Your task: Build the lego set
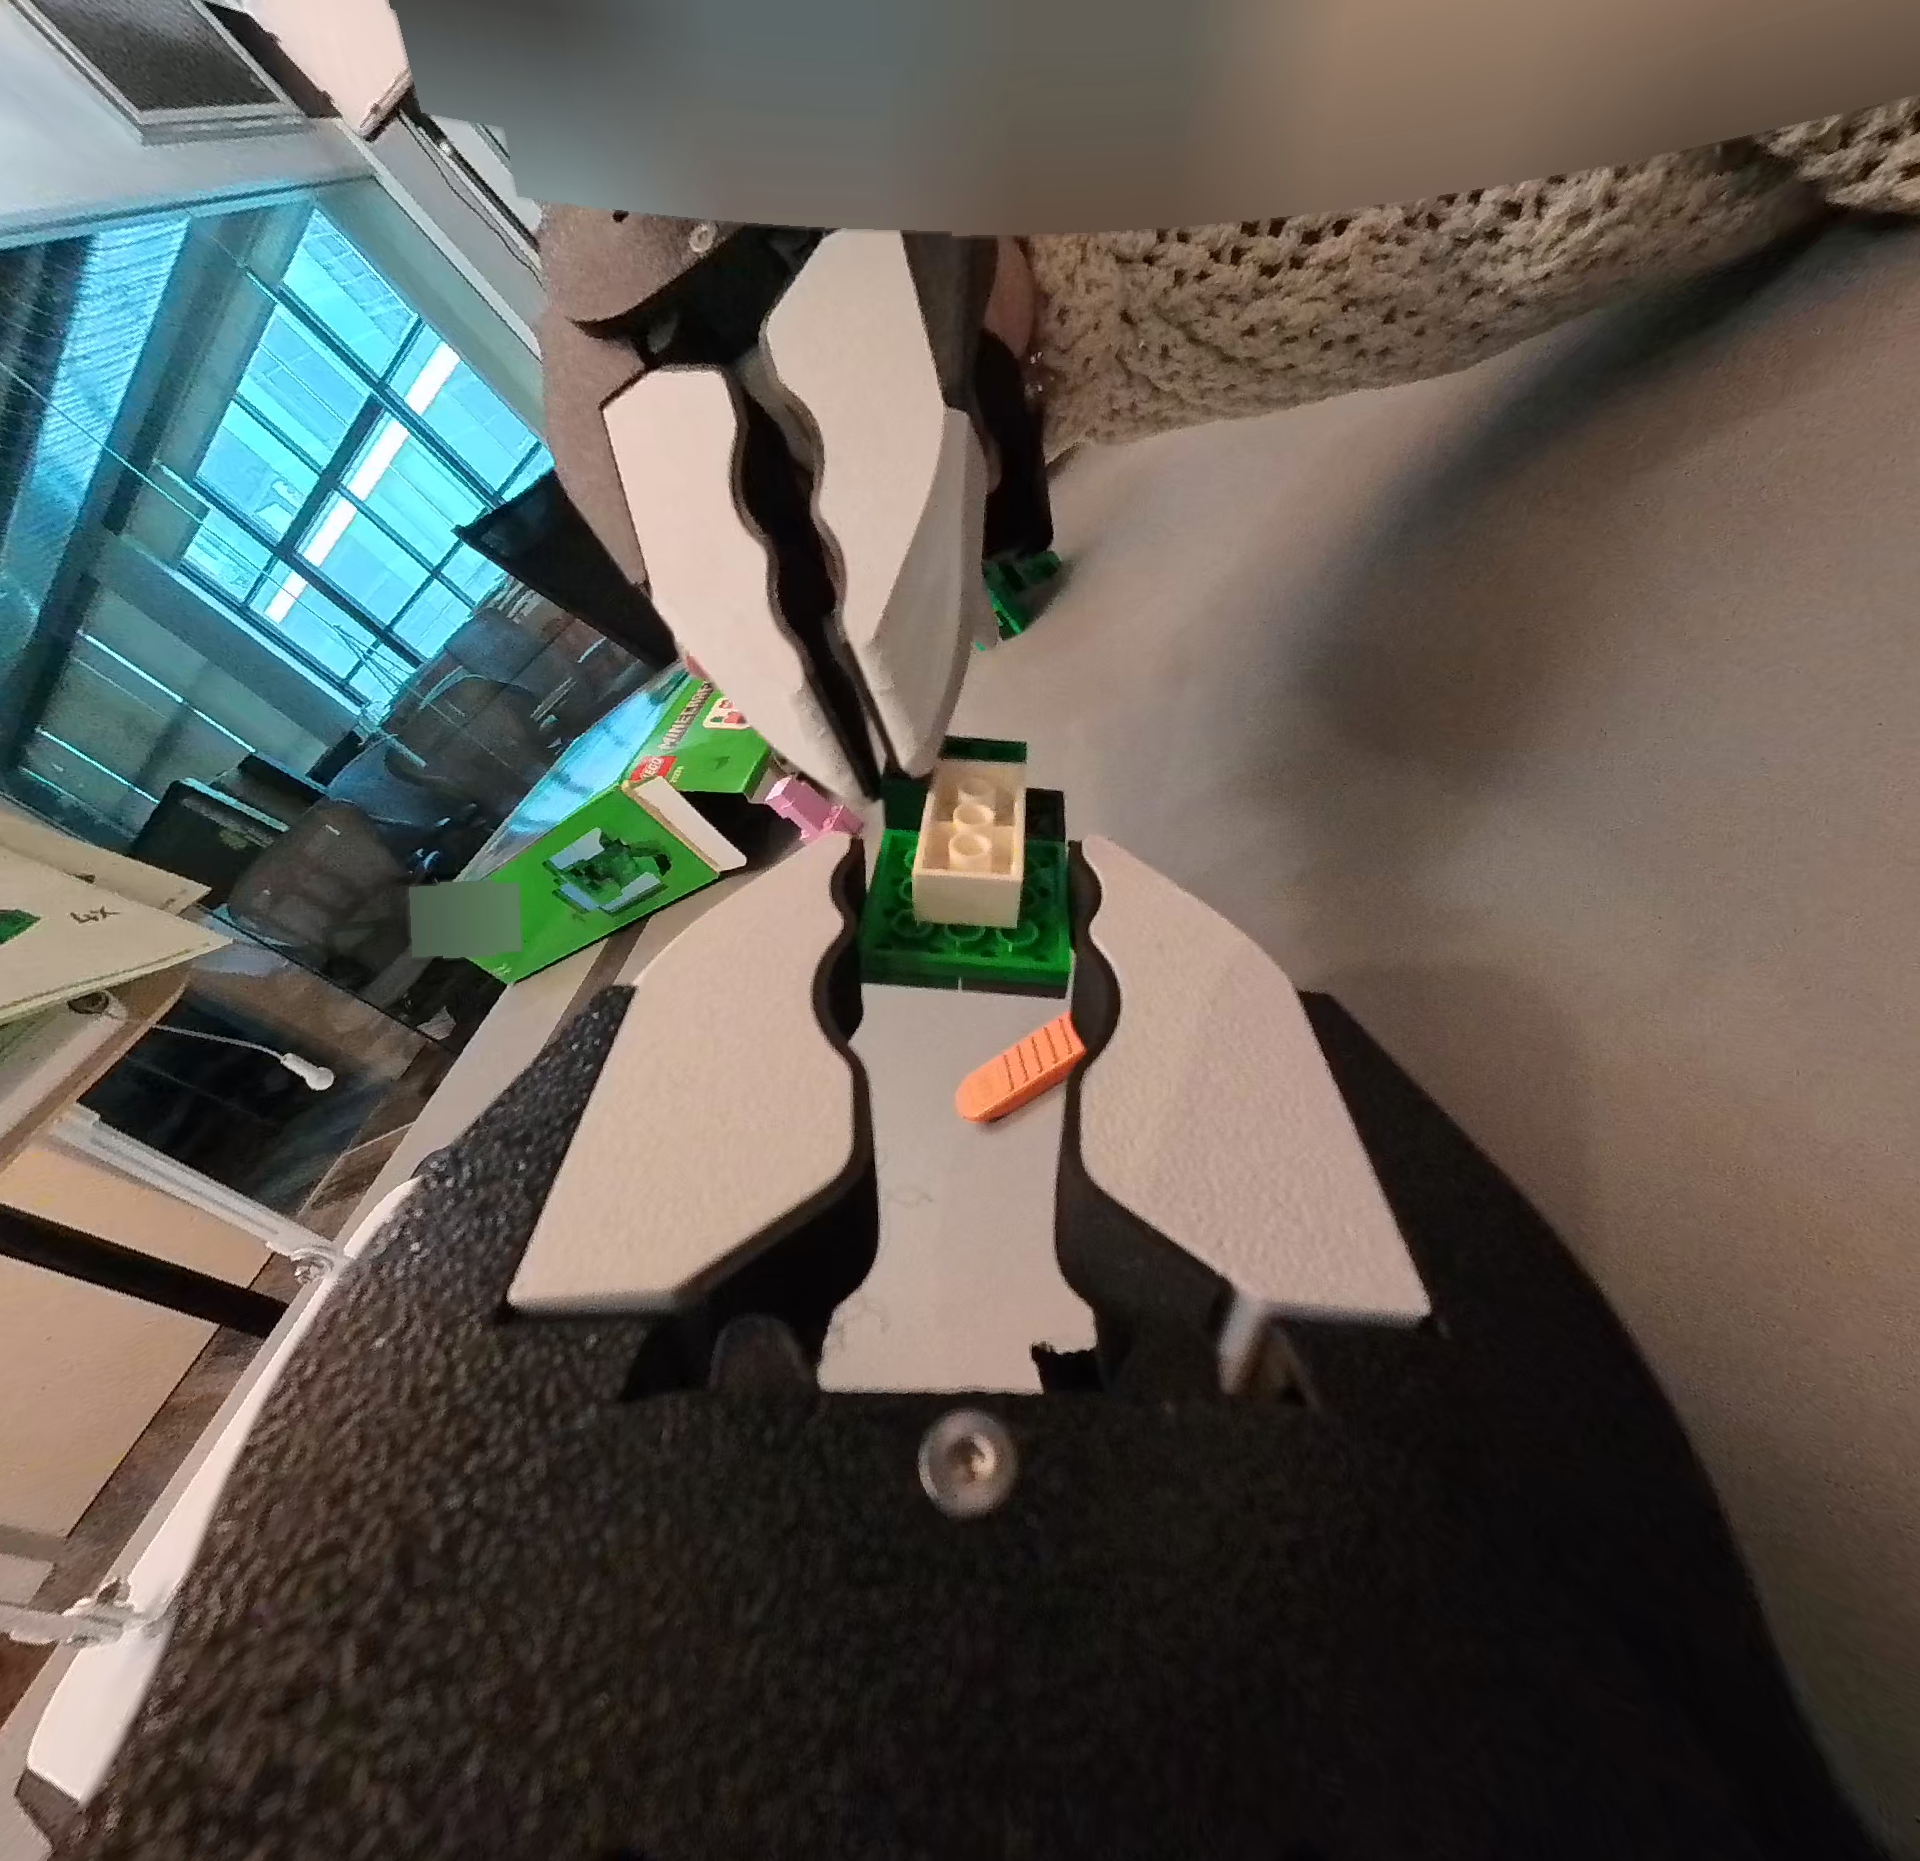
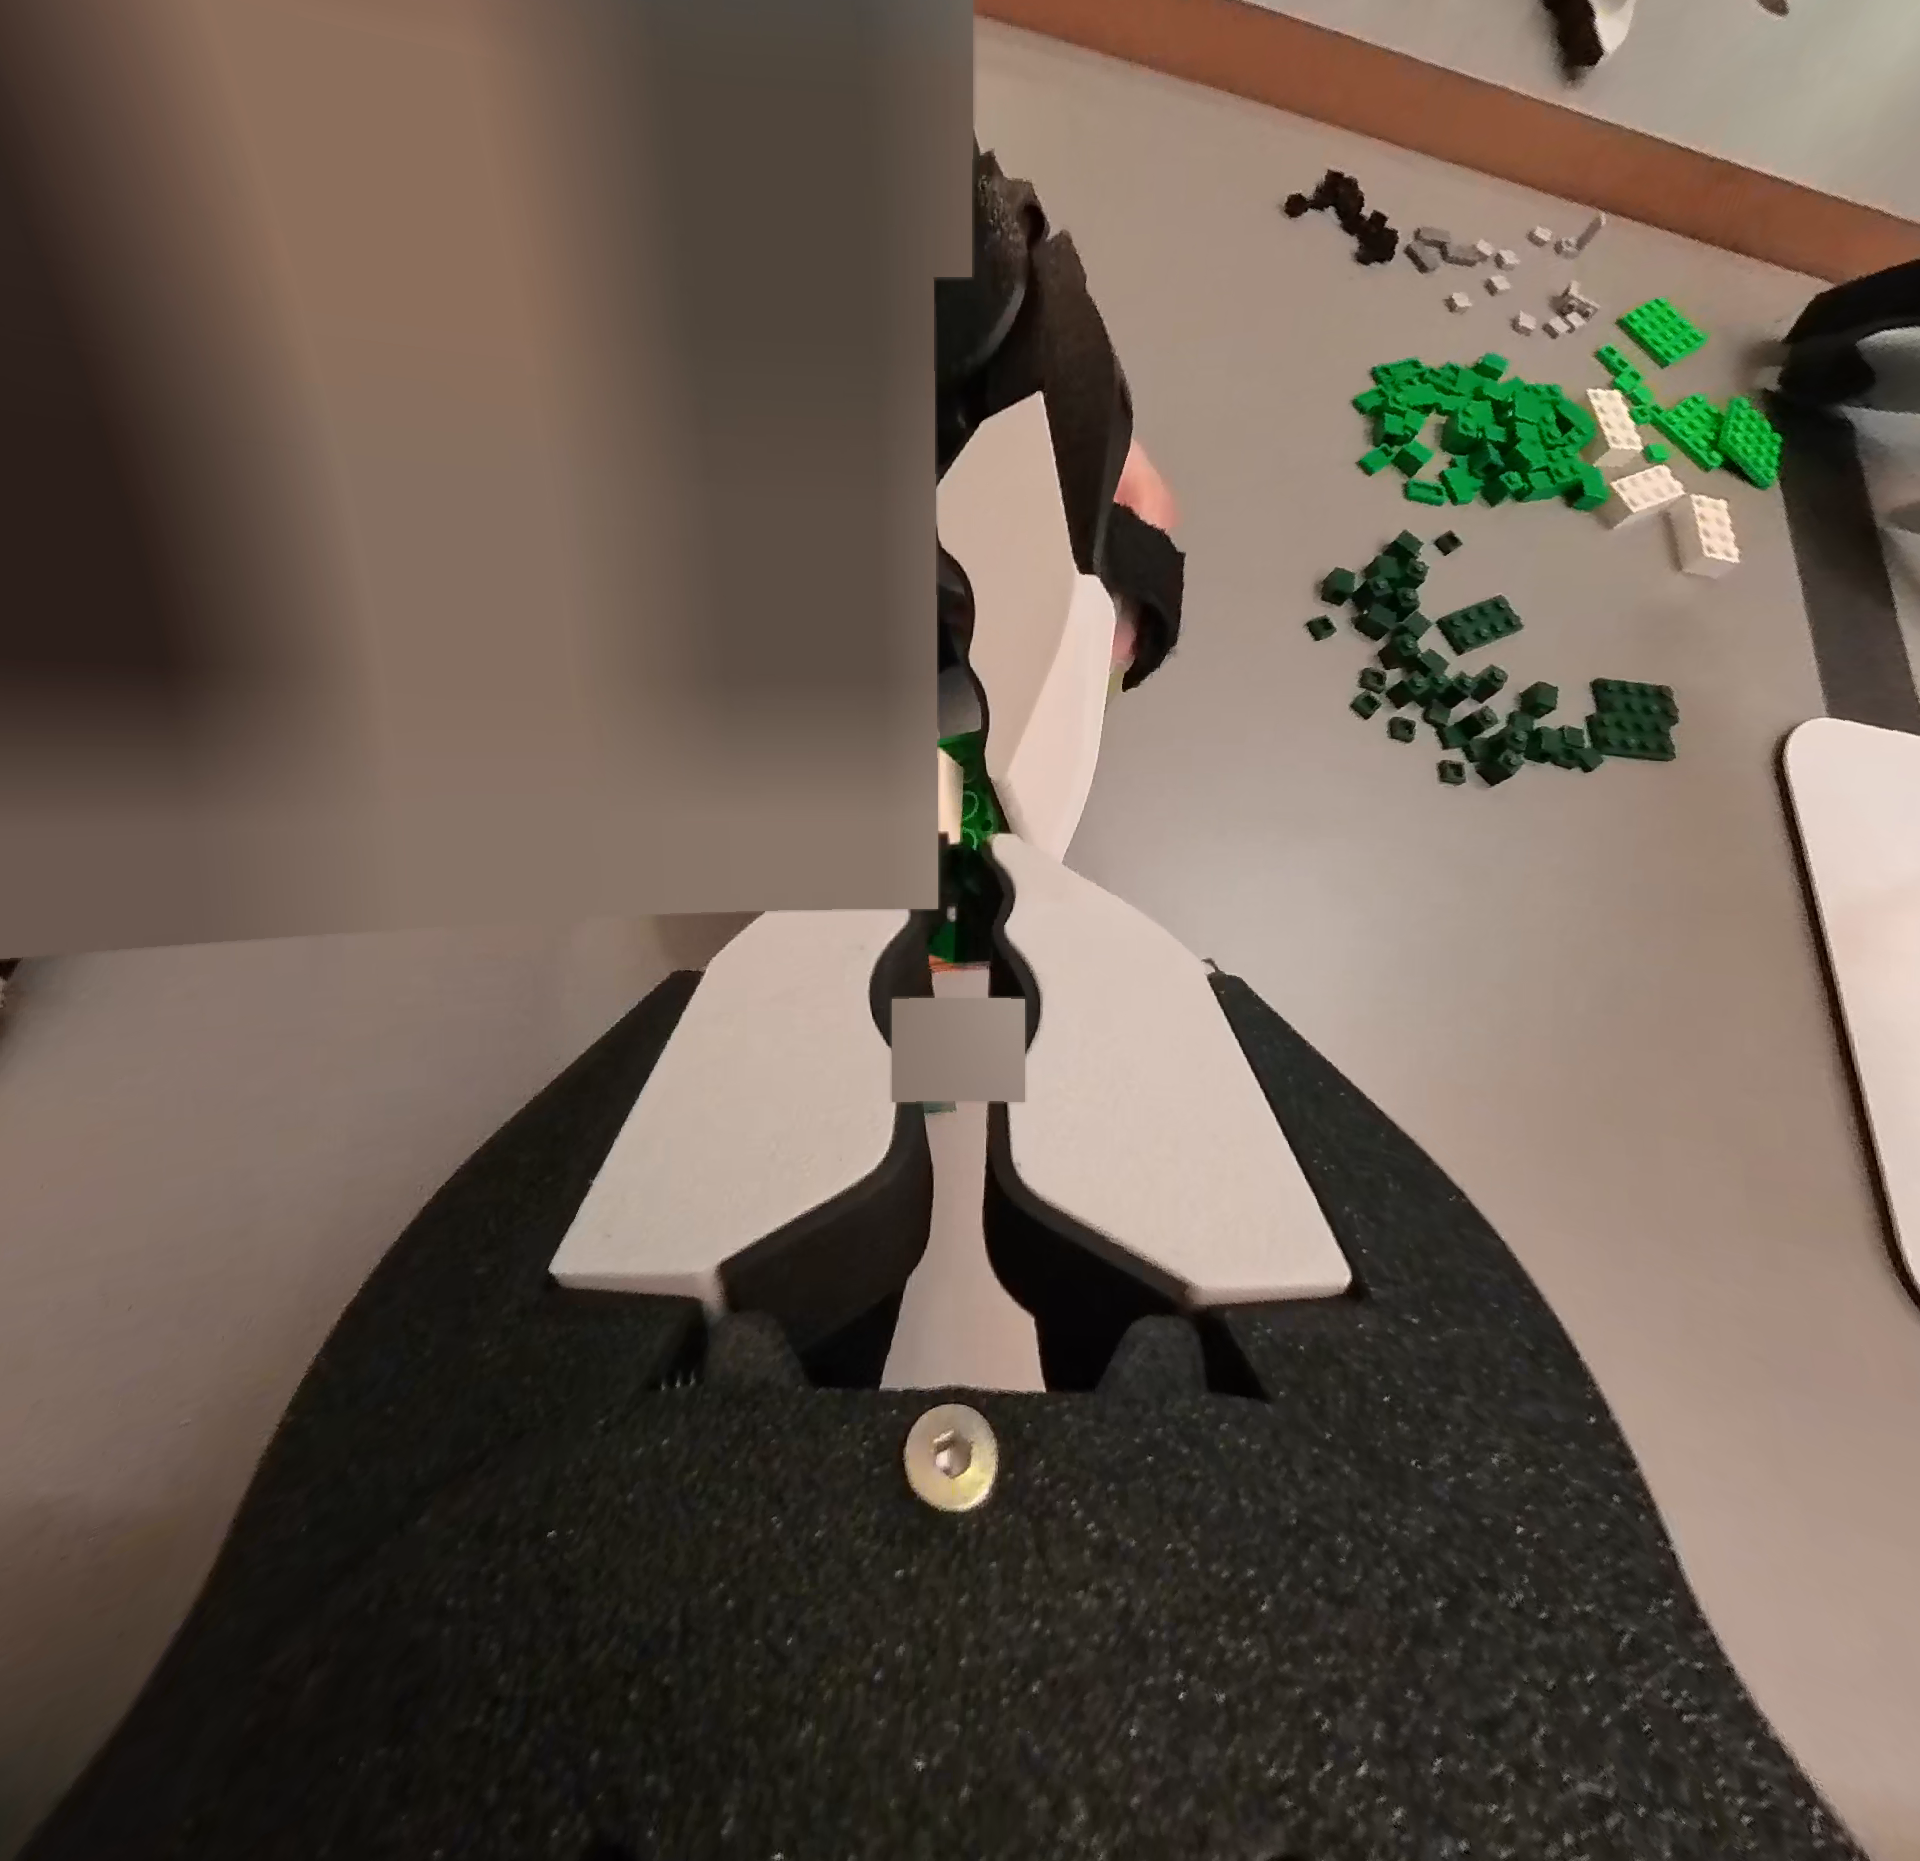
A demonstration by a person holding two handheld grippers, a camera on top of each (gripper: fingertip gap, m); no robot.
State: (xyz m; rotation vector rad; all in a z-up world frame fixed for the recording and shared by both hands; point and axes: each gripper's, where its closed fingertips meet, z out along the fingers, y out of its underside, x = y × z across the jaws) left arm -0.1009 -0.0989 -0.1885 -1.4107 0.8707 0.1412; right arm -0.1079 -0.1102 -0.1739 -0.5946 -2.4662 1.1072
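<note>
In the left wrist view my left gripper [image 1: 966,876] is shut on a bright green plate [image 1: 966,944] stacked on dark green, held over the grey table. A white brick [image 1: 971,855] sits on the plate. My right gripper [image 1: 883,772] comes in from above, fingers together, with its tips against the far end of the white brick. In the right wrist view my right gripper [image 2: 961,918] shows a narrow gap with a sliver of the green plate [image 2: 977,803] beyond it. Much of that view is blurred out. A finger of the left gripper [image 2: 1049,668] shows behind it.
An orange brick separator [image 1: 1023,1068] lies on the table under the plate. A green set box [image 1: 613,845] and a pink piece [image 1: 810,809] lie to the left. Piles of bright green [image 2: 1486,440], dark green [image 2: 1455,679], white [image 2: 1652,492] and grey bricks [image 2: 1507,273] lie to the right. My left and right fingertips are right by each other.
</note>
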